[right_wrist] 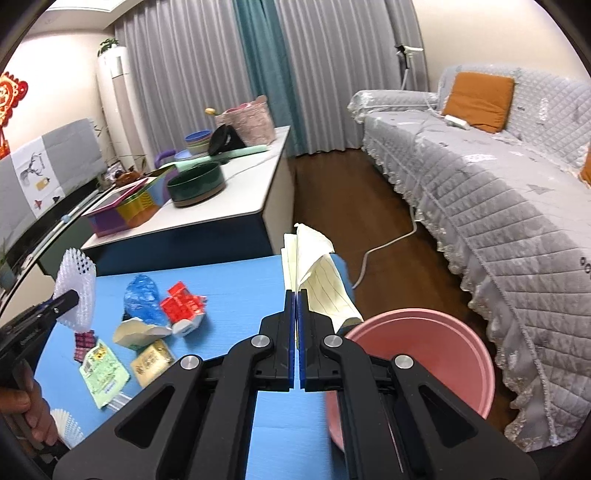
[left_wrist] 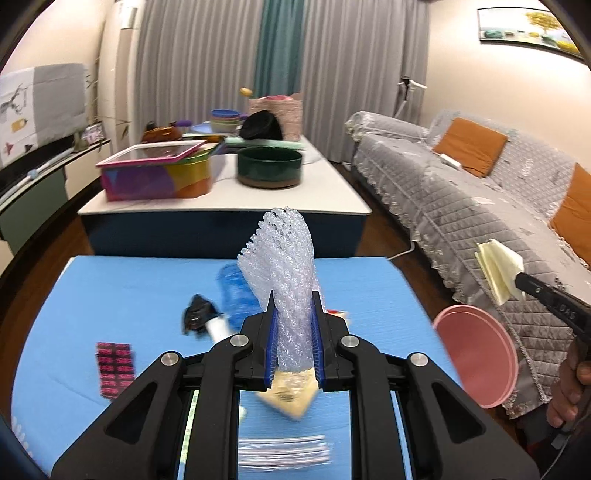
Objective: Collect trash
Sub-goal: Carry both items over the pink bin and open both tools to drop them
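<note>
A: Clear foam netting (left_wrist: 284, 280) clamped in the left gripper (left_wrist: 293, 306), lifted above the blue counter (left_wrist: 129, 280).
B: Right?
A: Right gripper (right_wrist: 296, 295) fingers clenched on folded yellow paper (right_wrist: 314, 273), near the pink bin (right_wrist: 443, 354).
B: Other trash?
A: Blue bag (right_wrist: 142, 299), red wrapper (right_wrist: 181, 302), packets lying on the counter.

We face grey curtains (right_wrist: 192, 74) across the far wall, split by a teal panel (right_wrist: 255, 66). Along the right runs a sofa (right_wrist: 491, 206) under a quilted grey cover, with orange cushions (right_wrist: 478, 99). The floor (right_wrist: 332, 192) is dark wood. A white-topped table (left_wrist: 325, 188) stands ahead, and a framed picture (left_wrist: 524, 29) hangs on the cream right wall.
</note>
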`<state>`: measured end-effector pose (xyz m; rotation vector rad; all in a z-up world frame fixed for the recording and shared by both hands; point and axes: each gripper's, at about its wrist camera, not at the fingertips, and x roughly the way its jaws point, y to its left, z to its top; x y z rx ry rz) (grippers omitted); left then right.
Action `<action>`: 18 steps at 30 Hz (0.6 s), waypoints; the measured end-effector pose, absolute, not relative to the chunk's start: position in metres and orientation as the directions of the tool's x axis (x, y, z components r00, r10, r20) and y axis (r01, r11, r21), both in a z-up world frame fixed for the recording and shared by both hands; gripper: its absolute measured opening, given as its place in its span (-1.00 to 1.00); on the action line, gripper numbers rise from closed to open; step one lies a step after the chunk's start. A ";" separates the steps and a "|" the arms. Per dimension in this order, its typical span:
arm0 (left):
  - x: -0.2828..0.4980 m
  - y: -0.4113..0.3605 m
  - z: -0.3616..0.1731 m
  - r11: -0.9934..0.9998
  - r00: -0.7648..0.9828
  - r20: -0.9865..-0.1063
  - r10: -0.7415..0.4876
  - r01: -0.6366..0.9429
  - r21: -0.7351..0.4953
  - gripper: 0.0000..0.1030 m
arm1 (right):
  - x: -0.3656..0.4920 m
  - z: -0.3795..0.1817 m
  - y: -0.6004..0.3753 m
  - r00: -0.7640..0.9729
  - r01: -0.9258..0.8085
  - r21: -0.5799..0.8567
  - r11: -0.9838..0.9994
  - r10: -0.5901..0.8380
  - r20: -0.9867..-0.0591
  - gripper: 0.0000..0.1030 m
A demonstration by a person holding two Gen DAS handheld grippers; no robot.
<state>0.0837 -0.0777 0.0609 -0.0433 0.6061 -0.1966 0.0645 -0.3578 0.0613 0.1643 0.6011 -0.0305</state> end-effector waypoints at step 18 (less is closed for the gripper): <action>0.076 -0.179 0.060 0.935 0.753 -0.566 -0.337 0.340 -0.105 -0.70 | 0.040 0.066 -0.420 0.812 0.210 0.121 0.970 -0.104 -0.574 -0.97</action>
